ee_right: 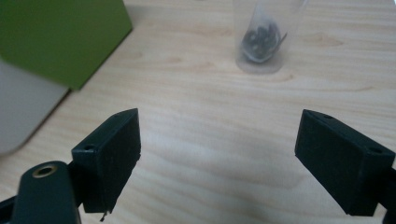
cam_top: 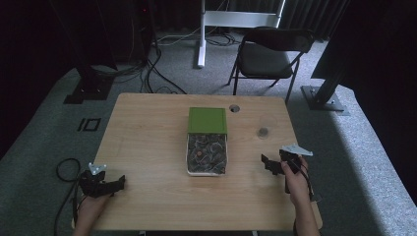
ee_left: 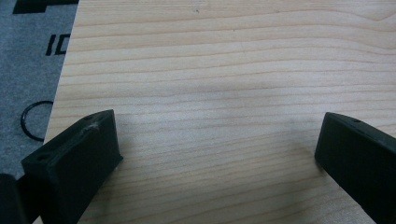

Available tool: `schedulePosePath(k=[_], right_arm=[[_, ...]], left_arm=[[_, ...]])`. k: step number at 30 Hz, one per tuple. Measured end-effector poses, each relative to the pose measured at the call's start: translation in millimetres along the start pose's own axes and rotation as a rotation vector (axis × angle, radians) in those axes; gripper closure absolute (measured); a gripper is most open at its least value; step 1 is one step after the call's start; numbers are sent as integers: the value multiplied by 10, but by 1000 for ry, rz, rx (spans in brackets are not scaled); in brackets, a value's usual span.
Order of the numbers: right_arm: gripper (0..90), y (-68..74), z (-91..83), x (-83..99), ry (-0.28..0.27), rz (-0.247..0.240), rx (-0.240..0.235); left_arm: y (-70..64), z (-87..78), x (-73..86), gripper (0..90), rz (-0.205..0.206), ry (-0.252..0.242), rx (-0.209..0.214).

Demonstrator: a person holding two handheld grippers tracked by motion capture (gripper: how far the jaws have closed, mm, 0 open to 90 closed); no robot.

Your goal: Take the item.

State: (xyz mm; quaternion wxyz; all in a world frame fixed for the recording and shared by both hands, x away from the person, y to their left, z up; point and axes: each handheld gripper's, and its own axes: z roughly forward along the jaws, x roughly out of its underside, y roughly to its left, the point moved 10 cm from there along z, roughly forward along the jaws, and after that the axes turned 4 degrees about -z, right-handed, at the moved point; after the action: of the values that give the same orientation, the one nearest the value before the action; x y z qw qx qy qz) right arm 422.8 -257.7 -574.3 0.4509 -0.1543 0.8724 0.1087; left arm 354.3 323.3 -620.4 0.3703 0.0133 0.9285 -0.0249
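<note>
A clear plastic cup (cam_top: 264, 129) with a dark clump at its bottom stands upright on the far right part of the desk (cam_top: 147, 147), at about 2 o'clock from the desk's centre. In the right gripper view the cup (ee_right: 262, 39) rises straight ahead, at 12 o'clock between the two black jaws and well apart from them, with bare wood in the gap.

The right tool (cam_top: 275, 164), held in a hand at the desk's near right edge, stands with its jaws spread wide and nothing between them; in the high view the cup lies up-desk from it, at roughly 11 o'clock. That line, cup dead ahead of the right tool, appears to be what a reach would turn on, and the right hand is plainly the nearer one.

At the desk's centre sits a white tray (cam_top: 188, 157) of dark mottled pieces with one small reddish bit, its long axis running from 12 to 6 o'clock, and a green lid or box (cam_top: 207, 119) touching its far end. The green corner (ee_right: 60, 37) shows at 10 o'clock in the right gripper view.

The left tool (cam_top: 101, 183) rests at the near left corner, at 8 o'clock from centre, jaws likewise spread wide (ee_left: 215, 154) over bare wood, well apart from both tray and cup.
</note>
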Motion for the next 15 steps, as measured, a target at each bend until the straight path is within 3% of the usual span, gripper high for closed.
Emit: schedulePosePath(k=[15], right_arm=[[145,102,-60,315,43,-43,-32]], left_arm=[[1,0,0,3,2,0,0]])
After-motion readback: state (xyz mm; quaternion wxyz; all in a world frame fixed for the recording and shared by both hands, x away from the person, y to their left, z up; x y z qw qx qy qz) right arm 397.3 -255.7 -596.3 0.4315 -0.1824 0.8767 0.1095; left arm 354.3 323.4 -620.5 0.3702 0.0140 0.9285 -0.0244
